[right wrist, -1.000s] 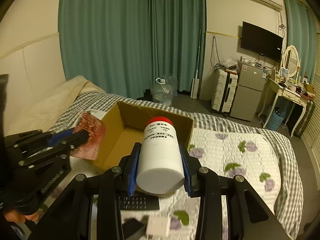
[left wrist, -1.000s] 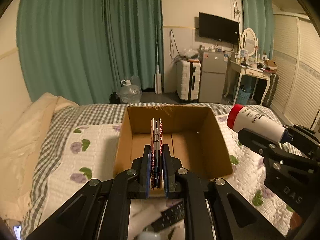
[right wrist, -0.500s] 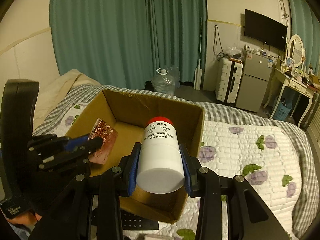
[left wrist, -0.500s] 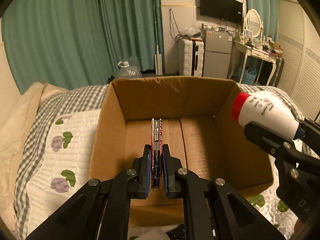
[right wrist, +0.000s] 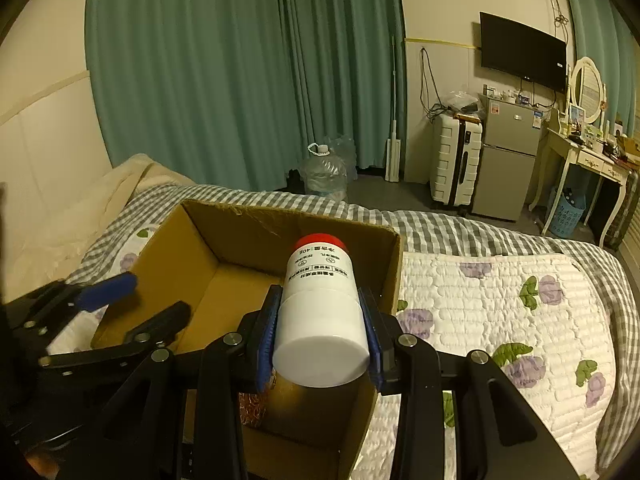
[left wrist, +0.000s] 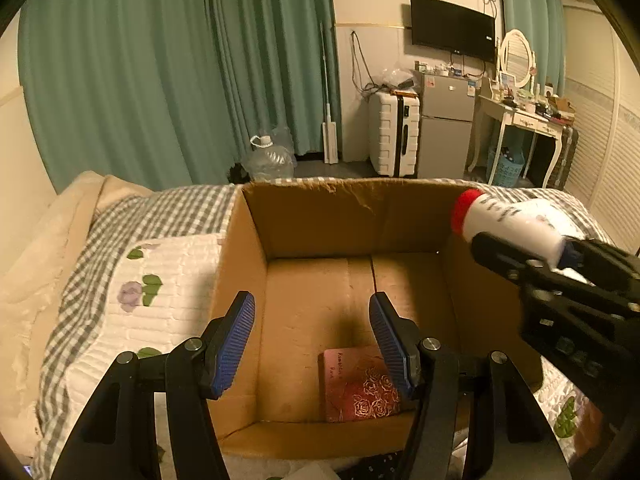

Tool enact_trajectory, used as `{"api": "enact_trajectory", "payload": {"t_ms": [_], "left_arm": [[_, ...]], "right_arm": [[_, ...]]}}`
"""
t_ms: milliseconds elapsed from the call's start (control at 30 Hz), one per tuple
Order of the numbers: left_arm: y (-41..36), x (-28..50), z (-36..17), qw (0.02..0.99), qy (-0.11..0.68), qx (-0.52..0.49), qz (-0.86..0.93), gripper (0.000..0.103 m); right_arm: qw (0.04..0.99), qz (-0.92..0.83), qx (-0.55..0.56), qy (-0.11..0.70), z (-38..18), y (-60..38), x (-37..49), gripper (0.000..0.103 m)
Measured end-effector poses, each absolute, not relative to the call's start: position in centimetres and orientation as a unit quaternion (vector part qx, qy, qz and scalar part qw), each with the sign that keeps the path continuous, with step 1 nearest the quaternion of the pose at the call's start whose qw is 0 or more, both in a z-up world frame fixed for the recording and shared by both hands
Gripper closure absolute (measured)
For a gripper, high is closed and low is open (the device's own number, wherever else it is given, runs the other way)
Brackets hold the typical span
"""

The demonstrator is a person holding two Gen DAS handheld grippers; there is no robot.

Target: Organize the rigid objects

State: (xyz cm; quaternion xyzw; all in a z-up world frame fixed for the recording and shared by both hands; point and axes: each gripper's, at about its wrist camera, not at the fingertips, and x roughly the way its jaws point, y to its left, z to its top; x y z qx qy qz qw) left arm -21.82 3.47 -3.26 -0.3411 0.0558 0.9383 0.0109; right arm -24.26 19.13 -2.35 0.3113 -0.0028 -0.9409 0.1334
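An open cardboard box [left wrist: 316,220] stands on the bed; it also shows in the right wrist view [right wrist: 280,228]. A flat red rose-patterned case [left wrist: 358,386] lies on the box floor near its front wall. My left gripper [left wrist: 312,344] is open and empty above the box, the case below and between its fingers. My right gripper [right wrist: 320,340] is shut on a white bottle with a red cap [right wrist: 320,300], held over the box's right side. The bottle [left wrist: 508,216] and right gripper [left wrist: 560,276] show at the right of the left wrist view.
The bed has a white floral quilt [right wrist: 500,300] and checked cover. A cream pillow [left wrist: 36,248] lies at the left. Beyond the bed are teal curtains, a water jug [left wrist: 268,156], a white suitcase [left wrist: 394,132], a fridge and a dressing table. A dark remote [left wrist: 376,468] lies before the box.
My left gripper has opened and let go of the red case, which now lies flat on the box floor. My right gripper with the bottle has moved over the box.
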Motion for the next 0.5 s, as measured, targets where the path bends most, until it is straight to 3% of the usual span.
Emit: {"api": "enact_trajectory", "payload": {"t_ms": [100,133,167,200,500], "left_arm": [[3.4,-20.9,-2.3,0.002,0.059,-0.335,0.940,0.041],[3.3,-20.3,-1.8,-0.002,0.060,-0.332,0.941,0.041],[3.2,-19.9,-1.5,-0.004,0.060,-0.332,0.941,0.041],[3.1,-19.2,-0.9,-0.009,0.060,-0.332,0.941,0.041],[2.8,-11.3,4.3,-0.016,0.061,-0.298,0.953,0.036]], "right_arm": [[0.133,-0.937,0.321,-0.005,-2.8,19.1,-24.7,0.063],[0.131,-0.936,0.328,-0.004,-2.8,19.1,-24.6,0.055],[0.127,-0.936,0.329,-0.003,-2.7,19.1,-24.3,0.037],[0.124,-0.939,0.321,-0.005,-2.0,19.3,-23.6,0.031],[0.093,-0.961,0.261,0.011,7.1,21.2,-15.1,0.015]]}}
